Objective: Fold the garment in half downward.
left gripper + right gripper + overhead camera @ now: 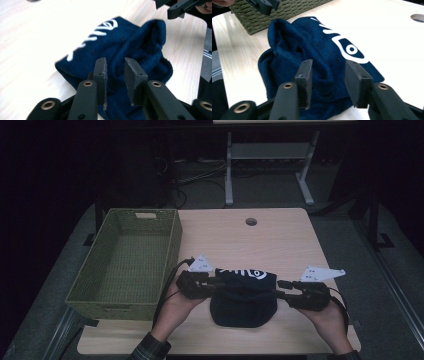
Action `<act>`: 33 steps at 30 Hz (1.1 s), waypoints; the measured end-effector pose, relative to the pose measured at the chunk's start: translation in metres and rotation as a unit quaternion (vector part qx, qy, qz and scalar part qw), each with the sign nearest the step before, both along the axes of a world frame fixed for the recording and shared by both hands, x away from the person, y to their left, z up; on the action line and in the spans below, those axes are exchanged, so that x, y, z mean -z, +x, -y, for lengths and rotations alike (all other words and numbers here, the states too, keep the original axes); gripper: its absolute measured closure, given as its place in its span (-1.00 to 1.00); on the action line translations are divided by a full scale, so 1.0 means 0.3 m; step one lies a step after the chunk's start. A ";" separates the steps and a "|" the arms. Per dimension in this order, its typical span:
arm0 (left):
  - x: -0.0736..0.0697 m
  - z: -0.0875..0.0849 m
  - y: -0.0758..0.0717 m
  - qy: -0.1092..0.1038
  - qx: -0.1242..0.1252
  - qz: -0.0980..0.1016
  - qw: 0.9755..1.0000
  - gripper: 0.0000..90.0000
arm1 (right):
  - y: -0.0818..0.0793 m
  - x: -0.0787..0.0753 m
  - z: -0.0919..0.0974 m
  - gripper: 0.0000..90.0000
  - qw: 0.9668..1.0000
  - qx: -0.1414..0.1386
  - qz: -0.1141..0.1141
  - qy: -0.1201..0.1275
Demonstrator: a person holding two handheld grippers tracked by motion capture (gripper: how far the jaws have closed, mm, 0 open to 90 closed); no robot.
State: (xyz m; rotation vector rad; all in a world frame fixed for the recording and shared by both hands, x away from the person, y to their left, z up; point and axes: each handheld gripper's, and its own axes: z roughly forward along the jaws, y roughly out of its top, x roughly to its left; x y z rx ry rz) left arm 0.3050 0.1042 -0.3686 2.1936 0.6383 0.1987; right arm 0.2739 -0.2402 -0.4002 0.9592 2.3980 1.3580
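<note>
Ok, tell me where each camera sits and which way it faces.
High view: above the person's side, facing forward and down on the table, green woven basket, both hands and grippers.
Left gripper view: rides the left gripper, facing the navy knit hat; jaws apart.
Right gripper view: rides the right gripper, facing the hat; jaws apart.
Shared: the hat.

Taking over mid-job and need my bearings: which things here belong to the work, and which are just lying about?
In the job:
- navy beanie, folded on the table
- left gripper, jaws apart
- right gripper, jaws apart
- woven basket, likely its destination

Just lying about:
- cables on the floor
- desk frame behind
</note>
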 end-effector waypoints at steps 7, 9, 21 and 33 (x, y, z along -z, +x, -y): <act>-0.009 0.027 0.080 -0.002 0.005 0.001 1.000 0.96 | 0.056 0.002 -0.006 0.82 1.000 0.004 -0.007 -0.017; -0.005 0.036 0.107 -0.007 -0.001 -0.002 1.000 1.00 | 0.077 0.004 -0.012 0.99 1.000 0.006 -0.005 -0.026; 0.074 0.092 0.256 0.008 -0.029 -0.026 0.999 1.00 | 0.147 0.056 -0.050 1.00 0.999 -0.006 -0.031 -0.032; 0.138 0.119 0.253 0.035 -0.008 -0.056 0.998 1.00 | 0.075 0.052 -0.070 1.00 0.999 -0.027 -0.032 -0.027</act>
